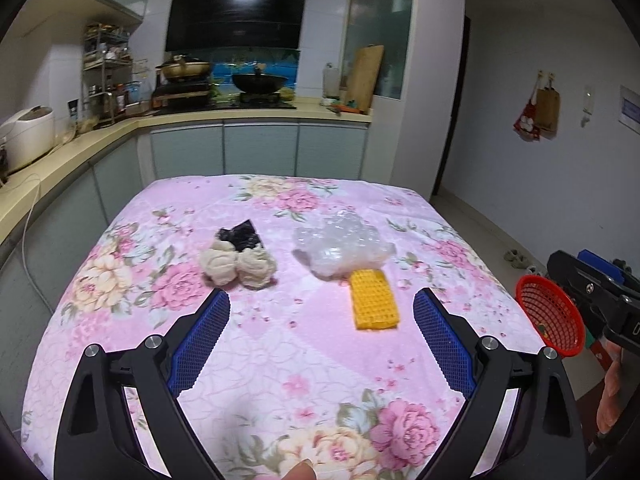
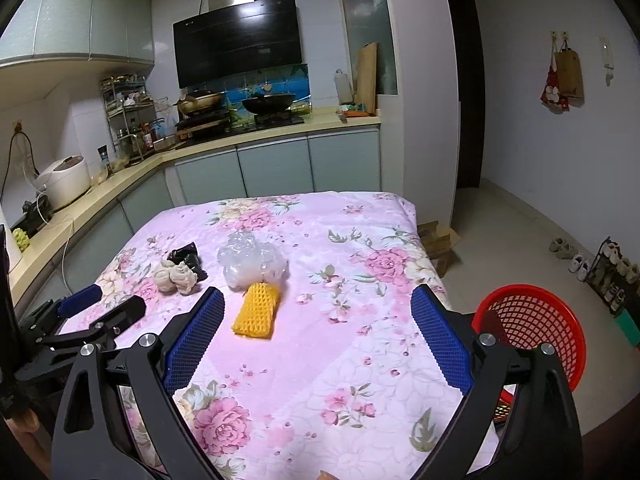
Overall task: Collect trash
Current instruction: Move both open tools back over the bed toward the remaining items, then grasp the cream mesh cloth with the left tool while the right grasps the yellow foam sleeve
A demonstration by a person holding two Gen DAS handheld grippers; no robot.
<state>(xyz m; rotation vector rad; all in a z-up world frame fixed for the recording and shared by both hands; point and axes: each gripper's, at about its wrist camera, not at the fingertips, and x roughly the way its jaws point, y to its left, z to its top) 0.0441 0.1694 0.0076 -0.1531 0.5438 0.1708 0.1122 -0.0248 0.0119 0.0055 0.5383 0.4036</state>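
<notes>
Right wrist: both grippers [image 1: 322, 308] [image 2: 318, 306] spread, nothing held; red basket [image 2: 532, 326] beyond table's [image 2: 360, 360] right edge.

Both wrist views look forward and down over the pink floral-clothed desk [image 1: 320, 360] toward the kitchen counter, the left from nearer centre, the right from farther right; both share the yellow foam net sleeve [image 1: 374, 300] [image 2: 256, 314].

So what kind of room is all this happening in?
A home kitchen, by the look of it: a black range hood hangs over a wok on the stove, and a rice cooker sits on the counter. The table wears a floral cloth.
</notes>
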